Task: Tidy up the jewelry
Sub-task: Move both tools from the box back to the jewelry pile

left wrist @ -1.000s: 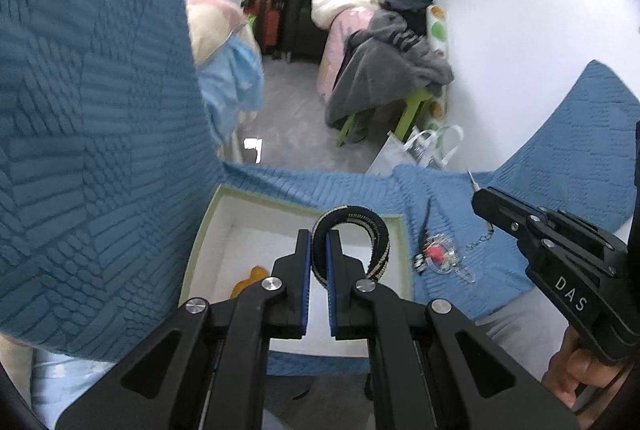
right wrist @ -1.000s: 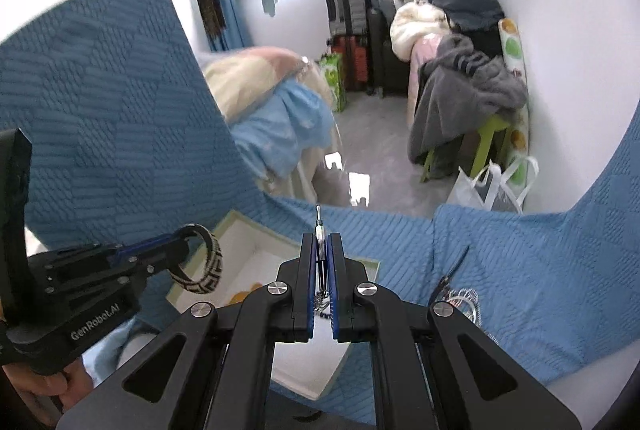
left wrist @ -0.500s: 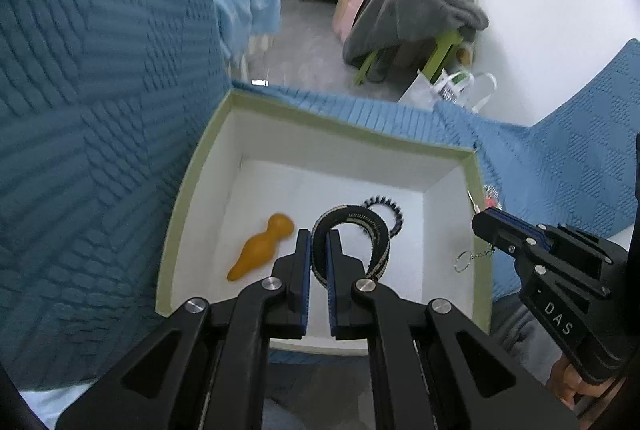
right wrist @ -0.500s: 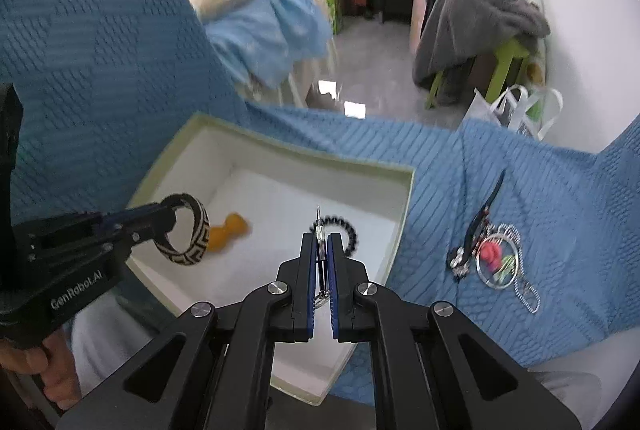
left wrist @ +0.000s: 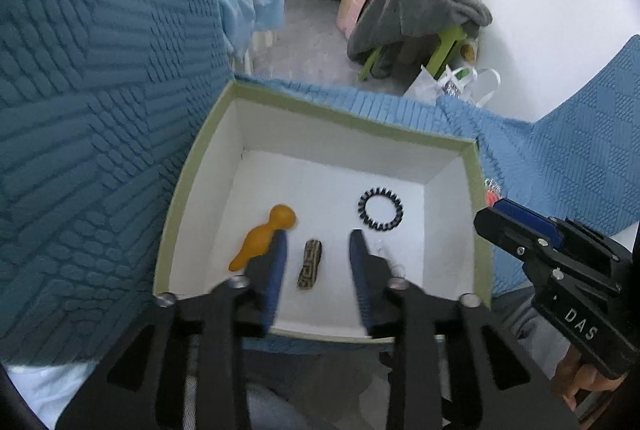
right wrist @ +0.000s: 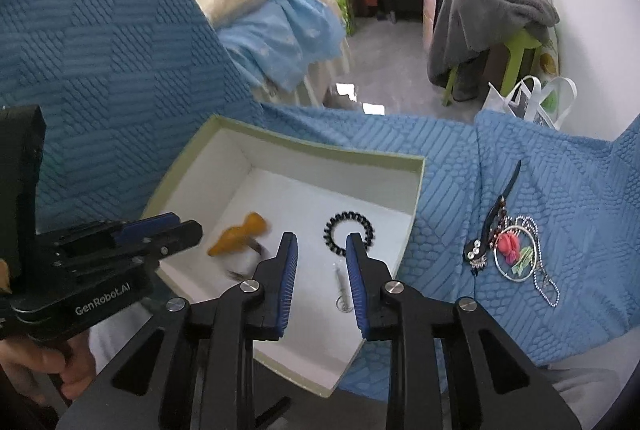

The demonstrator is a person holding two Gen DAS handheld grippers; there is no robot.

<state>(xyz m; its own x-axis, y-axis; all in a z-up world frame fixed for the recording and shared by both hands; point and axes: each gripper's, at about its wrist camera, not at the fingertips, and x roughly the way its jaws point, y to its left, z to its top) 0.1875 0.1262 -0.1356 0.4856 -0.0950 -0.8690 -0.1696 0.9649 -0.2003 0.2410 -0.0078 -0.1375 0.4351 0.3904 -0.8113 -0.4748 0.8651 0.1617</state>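
Note:
A green-rimmed white box (left wrist: 476, 197) (right wrist: 416, 197) lies on the blue textured cloth. In it lie an orange gourd-shaped piece (left wrist: 264, 236) (right wrist: 238, 232), a black spiral hair tie (left wrist: 380, 209) (right wrist: 349, 232), a black-and-gold patterned bangle (left wrist: 310, 264) and a small silver pin with chain (right wrist: 342, 284) (left wrist: 384, 254). My left gripper (left wrist: 318, 260) is open above the bangle. My right gripper (right wrist: 322, 270) is open above the pin. In the right wrist view the bangle is a blur beside the gourd.
On the cloth right of the box lie a dark hair clip (right wrist: 496, 213) and a ring pendant with pink and green ornaments on a bead chain (right wrist: 518, 254). Beyond the cloth edge are floor, piled clothes, a green stool and suitcases.
Both grippers opened over the box. The bangle dropped from the left gripper and the pin with chain dropped from the right; both now lie on the box floor.

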